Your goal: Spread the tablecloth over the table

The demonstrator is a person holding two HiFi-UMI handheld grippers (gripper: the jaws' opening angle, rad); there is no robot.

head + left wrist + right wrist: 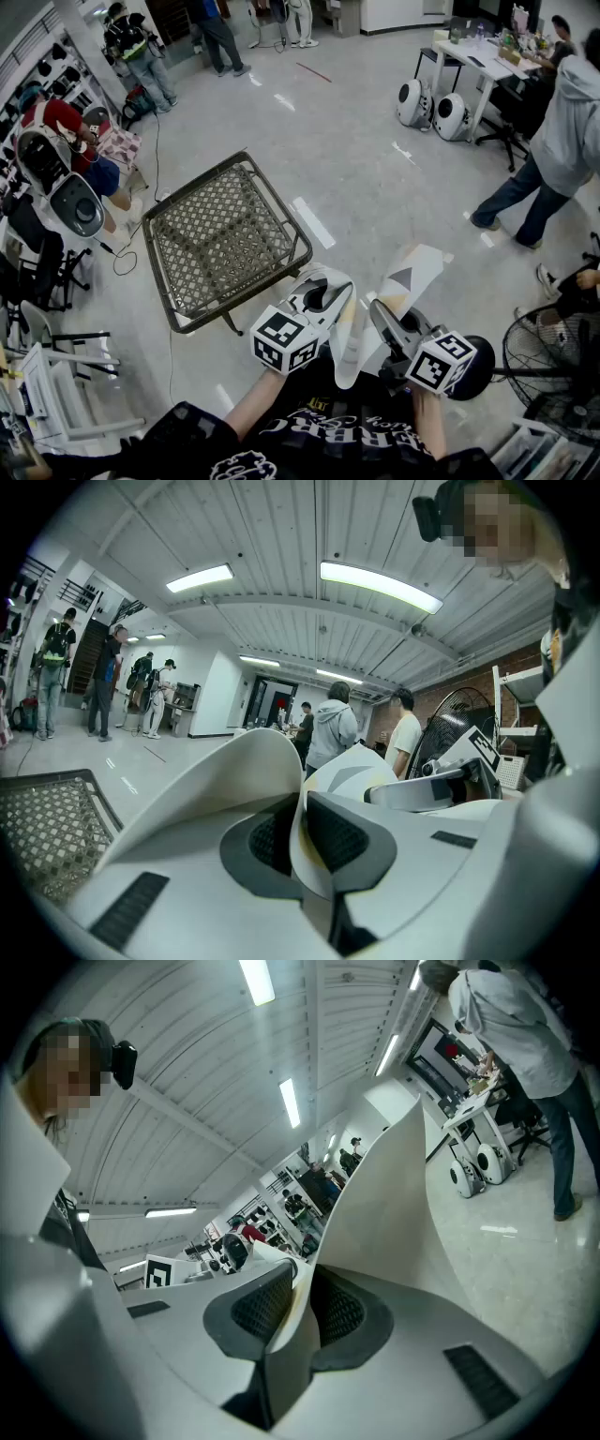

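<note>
Beyond the left gripper [300,829], forward and to its outer side, we note the table [221,239]: a bare metal lattice top, wholly uncovered. Between the two grippers hangs the tablecloth [413,270], pale with grey markings, bunched and folded. One part stands up past the right gripper [302,1309], and another droops beneath both. We find the left gripper's jaws pressed together on a cloth edge, the fabric sandwiched between them. The right gripper likewise pinches a fold of the cloth. Both grippers sit near each other, well short of the table.

Assessment: the step in hand appears to be carrying the cloth over and opening it. To do it well, we advise drawing the grippers apart until the held edge runs taut, with both pinches firm. That edge should then go over the table's far rim so the slack falls across the lattice. Risk: the drooping fold may snag on the near corner.
</note>
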